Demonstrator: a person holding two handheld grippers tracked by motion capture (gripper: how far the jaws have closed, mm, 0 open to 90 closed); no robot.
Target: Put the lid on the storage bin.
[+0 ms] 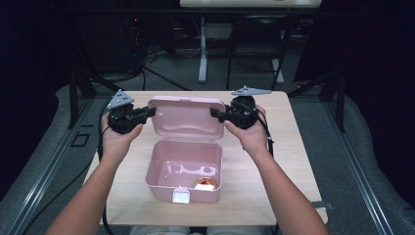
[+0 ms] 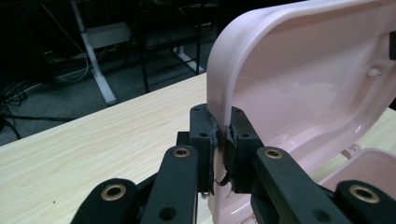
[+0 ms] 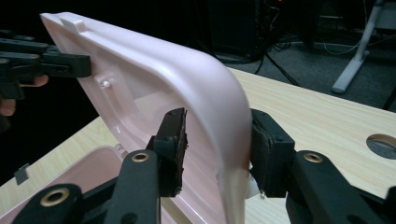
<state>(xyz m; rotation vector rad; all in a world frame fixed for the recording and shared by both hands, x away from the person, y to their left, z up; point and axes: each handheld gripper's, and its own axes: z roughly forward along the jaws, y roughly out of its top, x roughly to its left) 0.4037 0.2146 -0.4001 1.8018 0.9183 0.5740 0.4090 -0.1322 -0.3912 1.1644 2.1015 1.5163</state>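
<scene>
Here the pink box [image 1: 183, 171] sits open near the front of the bench [image 1: 288, 161], its lid [image 1: 186, 117] standing upright behind it. The left gripper [image 1: 150, 112] is clamped tight on the lid's left rim. The right gripper [image 1: 214, 113] straddles the right rim with its jaws apart; the inner pad [image 3: 175, 140] stands clear of the plastic. The lid looks light, thin, smooth and somewhat flexible, so it could slip or bend; the curved rim near the corners seems the firmest place to hold.

Dim lab: black curtains, tangled floor cables [image 1: 161, 51], white desk legs [image 1: 202, 54].
</scene>
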